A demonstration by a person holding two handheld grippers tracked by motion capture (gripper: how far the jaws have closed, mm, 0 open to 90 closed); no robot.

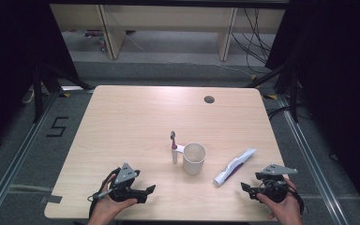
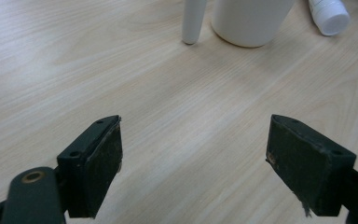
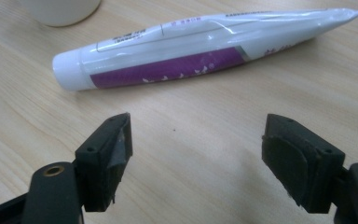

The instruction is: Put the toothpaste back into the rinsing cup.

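Toothbrush [image 1: 173, 146] stands beside the white cup [image 1: 194, 158], near the middle of the table [image 1: 122, 122], its head up and its white handle touching or just short of the cup's left wall; from the high view I cannot tell which. Farthest left, the left gripper [image 1: 143, 193] rests near the front edge, its jaws spread wide with nothing between them, aimed toward the handle [image 2: 191, 21] and the cup, which stand up and to the right of it, well apart. This hand looks the nearer one to the toothbrush. Right of the cup, the toothpaste tube [image 1: 234, 166] lies flat, its long axis slanting from the cap at the front left to the crimped tail at the back right. Farthest right, the right gripper [image 1: 248, 190] sits just short of the tube [image 3: 205, 51], jaws likewise released and empty, pads clear of it.
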